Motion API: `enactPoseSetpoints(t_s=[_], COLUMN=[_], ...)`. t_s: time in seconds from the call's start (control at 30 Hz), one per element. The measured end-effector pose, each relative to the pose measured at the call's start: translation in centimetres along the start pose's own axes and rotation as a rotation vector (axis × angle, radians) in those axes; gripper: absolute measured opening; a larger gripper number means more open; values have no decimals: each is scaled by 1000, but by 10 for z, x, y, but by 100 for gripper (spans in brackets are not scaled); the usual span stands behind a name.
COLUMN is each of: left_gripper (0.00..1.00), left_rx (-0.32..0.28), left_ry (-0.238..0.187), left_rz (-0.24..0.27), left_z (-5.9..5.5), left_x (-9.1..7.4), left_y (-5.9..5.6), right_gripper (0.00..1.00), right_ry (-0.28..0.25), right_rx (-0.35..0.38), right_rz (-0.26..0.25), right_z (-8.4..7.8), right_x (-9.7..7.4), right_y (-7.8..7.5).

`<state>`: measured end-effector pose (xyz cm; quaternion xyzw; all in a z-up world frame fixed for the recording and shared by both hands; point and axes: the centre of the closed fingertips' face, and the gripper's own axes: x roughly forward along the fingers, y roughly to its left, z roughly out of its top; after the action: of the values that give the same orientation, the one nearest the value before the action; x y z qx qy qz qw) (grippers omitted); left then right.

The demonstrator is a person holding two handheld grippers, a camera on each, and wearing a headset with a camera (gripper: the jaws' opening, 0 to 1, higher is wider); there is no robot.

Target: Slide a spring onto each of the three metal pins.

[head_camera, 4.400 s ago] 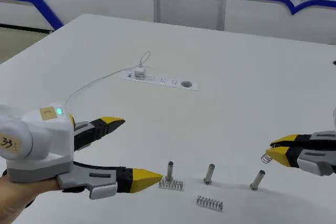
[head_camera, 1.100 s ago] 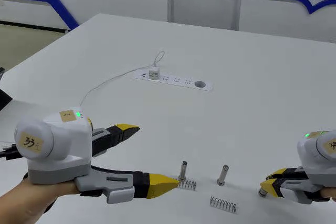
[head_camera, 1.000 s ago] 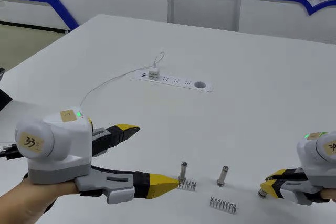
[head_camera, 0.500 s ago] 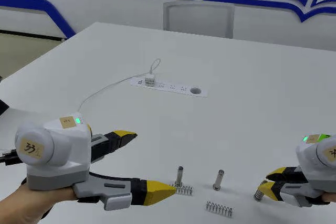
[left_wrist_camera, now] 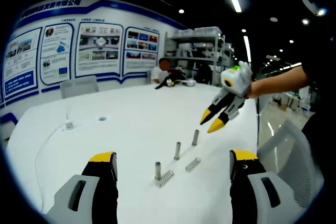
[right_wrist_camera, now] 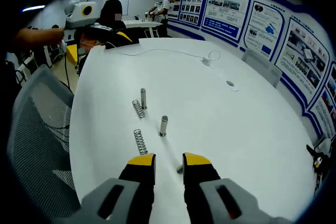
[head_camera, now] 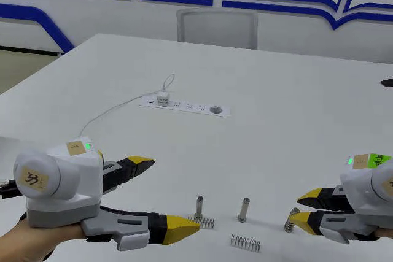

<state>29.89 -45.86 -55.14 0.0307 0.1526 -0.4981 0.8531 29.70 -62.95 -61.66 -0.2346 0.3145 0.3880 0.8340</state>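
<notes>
**Left gripper** (head_camera: 164, 196): grey body, yellow-tipped black jaws spread wide, nothing between them. It hovers over the near edge of the white table (head_camera: 276, 121), just left of the pins.

**Right gripper** (head_camera: 303, 208): same make, jaws parted narrowly, tips either side of the right pin (head_camera: 290, 219), a short silver metal post. It appears to clamp nothing.

**Middle pin** (head_camera: 244, 209) and **left pin** (head_camera: 199, 205): matching silver posts, upright and bare, in a row along the near edge.

**Leaning spring** (head_camera: 206, 221): small steel coil lying at the left pin's foot.

**Loose spring** (head_camera: 245, 243): identical coil lying flat, closer to the edge, in front of the middle pin.

**Handling:**
- Back the right gripper straight off so the right pin stays upright.
- Pinch a coil lightly at mid-length and turn its axis vertical.
- Centre it over a bare pin and lower it.

**Obscured:**
- The right pin looks ribbed in the head view, perhaps already sleeved, but it is too small to confirm.
- In the right gripper view the jaws hide most of the right pin.
- The frame edge cuts off the right gripper's body.
</notes>
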Motion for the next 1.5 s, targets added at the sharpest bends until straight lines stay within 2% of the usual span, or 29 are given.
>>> enactPoseSetpoints(t_s=[0.3, 0.47, 0.8, 1.2, 1.5], left_gripper=[89, 88, 86, 86, 86], left_rx=[-8, -15, -51, -52, -66], left_ry=[17, 41, 45, 49, 52], left_rz=[0, 11, 36, 26, 8], left_z=[-9, -19, -28, -28, -30], left_x=[-4, -8, -12, -8, 0], left_y=[3, 6, 10, 8, 0], right_gripper=[21, 21, 21, 20, 18], right_ry=[18, 44, 80, 132, 150], right_rx=[-31, -35, -15, -19, -32], right_rz=[92, 118, 129, 158, 174], right_z=[-1, -8, -13, -25, -28], right_x=[26, 39, 59, 77, 83], right_y=[35, 42, 44, 46, 47])
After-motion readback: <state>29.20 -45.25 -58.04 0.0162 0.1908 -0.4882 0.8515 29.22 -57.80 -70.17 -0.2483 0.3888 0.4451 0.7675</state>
